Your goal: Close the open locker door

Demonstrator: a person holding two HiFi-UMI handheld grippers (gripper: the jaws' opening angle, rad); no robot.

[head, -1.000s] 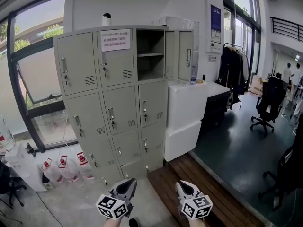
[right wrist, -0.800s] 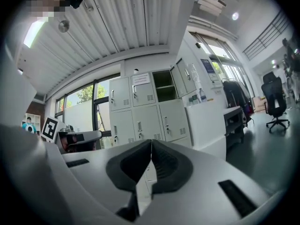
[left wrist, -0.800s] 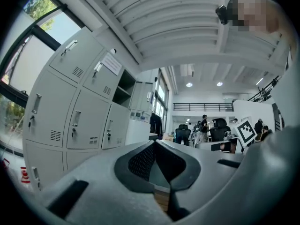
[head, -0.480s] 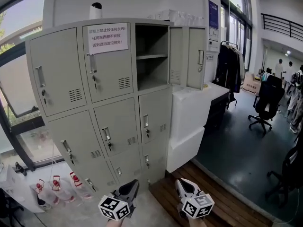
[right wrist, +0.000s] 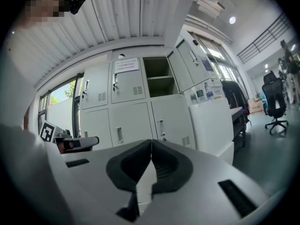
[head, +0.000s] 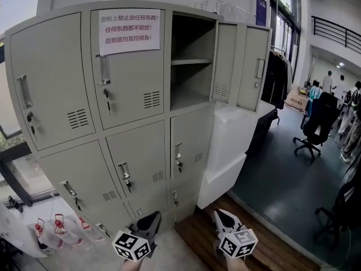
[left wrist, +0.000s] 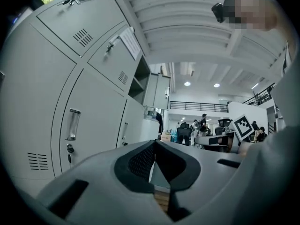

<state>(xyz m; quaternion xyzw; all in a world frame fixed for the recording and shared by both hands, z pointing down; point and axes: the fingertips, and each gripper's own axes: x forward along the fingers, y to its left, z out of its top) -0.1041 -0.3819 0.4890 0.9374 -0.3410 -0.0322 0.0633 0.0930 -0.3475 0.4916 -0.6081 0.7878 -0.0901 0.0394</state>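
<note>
Lockers loom nearer than 1 second ago. Left gripper and right gripper are closed, empty. Door hangs open, well above the fingertips; likely light, stiff, free-swinging: push its free edge

Grey left claw and right claw bear black-and-white marker cubes.

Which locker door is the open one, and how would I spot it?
Find the tall grey locker cabinet. In its top row, look right of the paper notice. That door alone stands swung out, baring a shelf; every other is shut.
</note>
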